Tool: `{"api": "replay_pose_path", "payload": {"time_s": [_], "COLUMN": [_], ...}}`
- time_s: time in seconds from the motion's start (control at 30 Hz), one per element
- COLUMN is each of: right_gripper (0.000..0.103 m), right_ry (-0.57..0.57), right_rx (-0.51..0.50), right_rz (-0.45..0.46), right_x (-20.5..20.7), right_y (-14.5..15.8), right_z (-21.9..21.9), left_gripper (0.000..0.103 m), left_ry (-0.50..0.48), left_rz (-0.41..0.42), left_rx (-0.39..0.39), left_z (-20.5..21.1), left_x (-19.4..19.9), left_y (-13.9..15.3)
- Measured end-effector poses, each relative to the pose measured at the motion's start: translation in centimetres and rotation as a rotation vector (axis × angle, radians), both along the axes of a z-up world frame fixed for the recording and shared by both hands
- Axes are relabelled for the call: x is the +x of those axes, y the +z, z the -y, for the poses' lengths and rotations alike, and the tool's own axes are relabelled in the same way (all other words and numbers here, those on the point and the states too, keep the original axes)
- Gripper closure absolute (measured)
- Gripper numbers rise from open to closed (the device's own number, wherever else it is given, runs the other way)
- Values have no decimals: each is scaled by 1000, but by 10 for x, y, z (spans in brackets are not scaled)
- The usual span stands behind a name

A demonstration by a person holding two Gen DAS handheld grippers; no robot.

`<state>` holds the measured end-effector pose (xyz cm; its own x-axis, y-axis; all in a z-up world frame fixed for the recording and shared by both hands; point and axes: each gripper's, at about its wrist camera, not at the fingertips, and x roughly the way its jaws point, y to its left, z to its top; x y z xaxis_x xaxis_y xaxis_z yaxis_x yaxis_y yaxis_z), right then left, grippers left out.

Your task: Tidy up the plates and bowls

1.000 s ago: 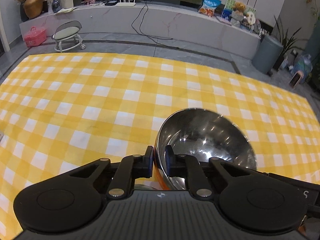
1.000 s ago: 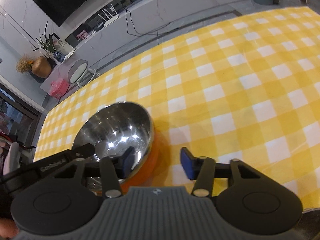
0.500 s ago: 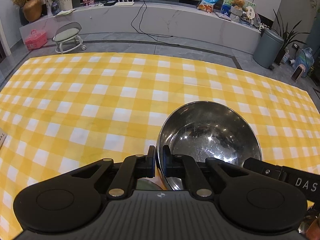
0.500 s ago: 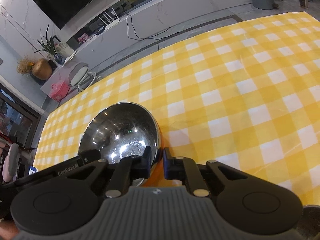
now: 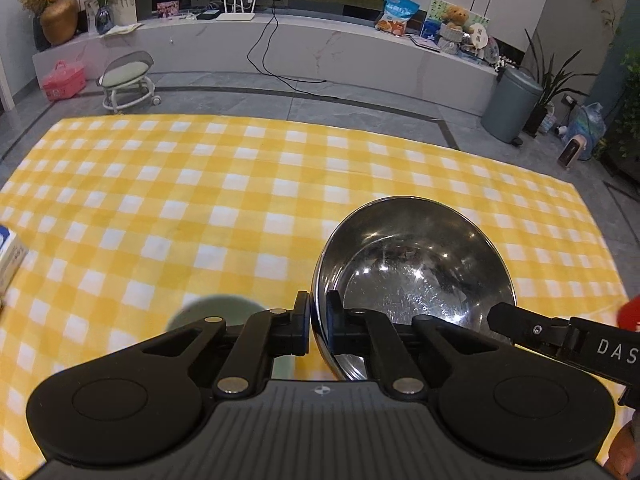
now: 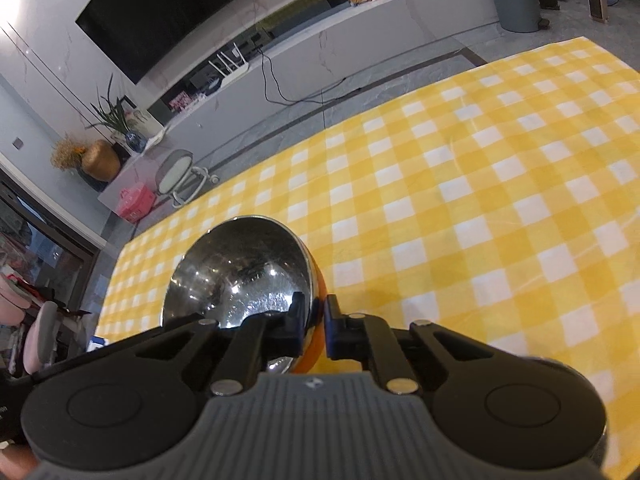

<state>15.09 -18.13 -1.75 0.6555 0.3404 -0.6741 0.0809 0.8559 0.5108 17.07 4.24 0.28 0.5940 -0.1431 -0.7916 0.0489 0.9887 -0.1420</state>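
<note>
A steel bowl (image 5: 412, 272) with an orange outside hangs above the yellow checked tablecloth (image 5: 200, 200). My left gripper (image 5: 318, 320) is shut on its near left rim. My right gripper (image 6: 316, 324) is shut on the opposite rim of the bowl (image 6: 240, 268), one finger inside and one outside. In the left wrist view the right gripper's arm (image 5: 560, 336) reaches the bowl from the right. A pale green dish (image 5: 208, 312) lies on the cloth below my left fingers, partly hidden by them.
A white and blue box (image 5: 10, 256) sits at the cloth's left edge. Something red (image 5: 630, 312) shows at the right edge of the left wrist view. Beyond the table's far edge are floor, a small wheeled stool (image 5: 128, 80) and a grey bin (image 5: 512, 104).
The right gripper's jaws closed onto the bowl's rim. Both grippers then rose with the bowl, and the green dish came into sight beneath the left one.
</note>
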Motion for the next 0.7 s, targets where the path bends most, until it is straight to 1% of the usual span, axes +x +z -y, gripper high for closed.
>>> {"api": "replay_pose_path", "payload": {"time_s": [0.2,0.33,0.53,0.7], "right_gripper": [96,97,98,97], "right_ry": [-3,-15,-47,-84], "right_rx": [-9,-11,-5,-1], "right_rz": [40,65,84,101], "right_x": [-36,-58,-86,-109], "right_y": [17,25,31,30], "right_z": [18,33,59,81], "left_gripper": [93,93,93,92], "left_ry": [0,-8,-24,-40], "left_rz": [16,27,13,6], "left_rx": [-64,-82,-126,-159], "left_z": [8,16,34,53], "left_x": [-31,-48,-70,-85], "left_y": [12,18,16,14]}}
